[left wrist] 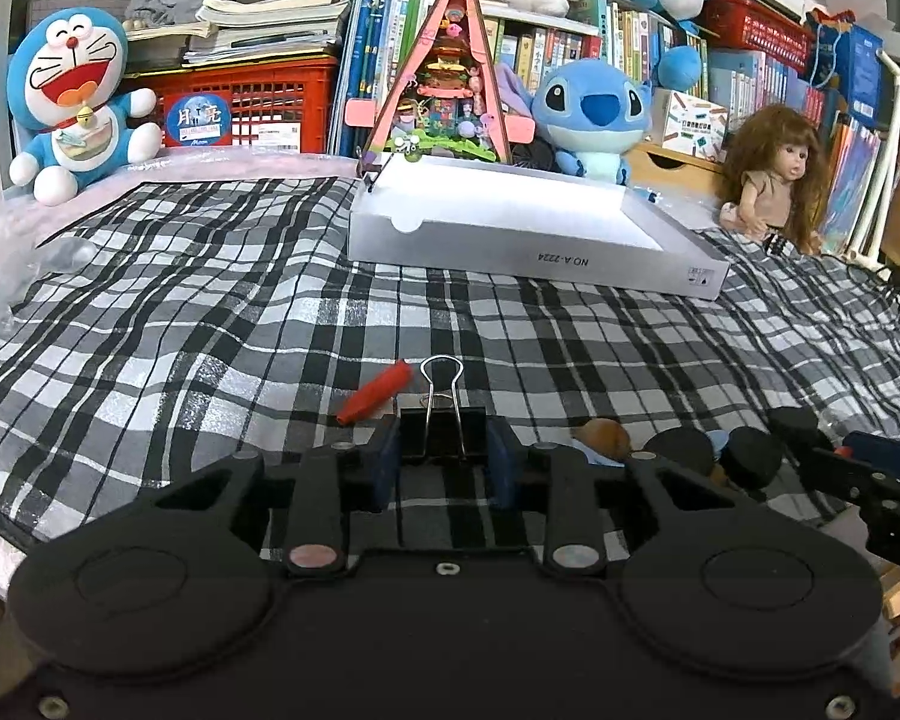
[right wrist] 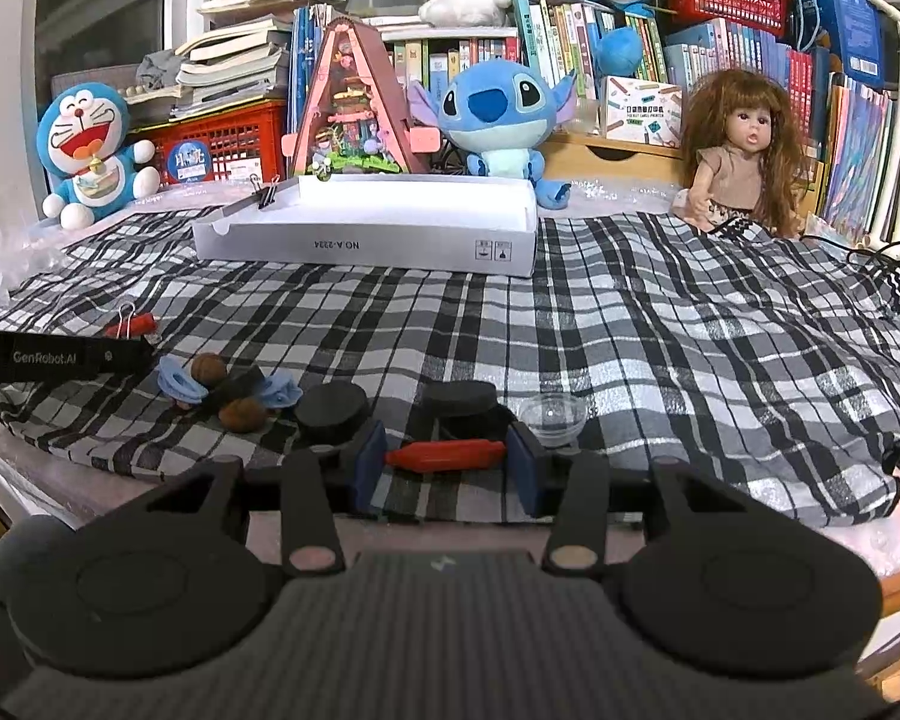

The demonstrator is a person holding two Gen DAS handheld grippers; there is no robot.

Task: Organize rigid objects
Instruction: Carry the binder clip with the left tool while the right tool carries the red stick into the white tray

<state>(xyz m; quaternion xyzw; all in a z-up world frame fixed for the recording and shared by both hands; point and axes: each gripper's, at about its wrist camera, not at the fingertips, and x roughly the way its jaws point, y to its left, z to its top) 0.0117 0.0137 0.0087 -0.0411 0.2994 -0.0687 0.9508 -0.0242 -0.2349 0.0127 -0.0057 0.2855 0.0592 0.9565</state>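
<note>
Left gripper [left wrist: 443, 456] clamps one of two binder clips [left wrist: 443, 420]; right gripper [right wrist: 447, 462] clamps one red peg [right wrist: 444, 455], the other [left wrist: 375, 399] half hidden.

- My matte black plastic left gripper [left wrist: 443, 456] carries blue rectangular finger pads [left wrist: 501, 461], round pivot discs and small silver screws.
- My black right gripper [right wrist: 445, 457] matches; its ribbed housing bears a faint lightning mark.

The right gripper [right wrist: 445, 456] has a red stick [right wrist: 445, 455] between its fingers [right wrist: 369, 456]. Two black caps [right wrist: 333, 411] sit just past them.
</note>
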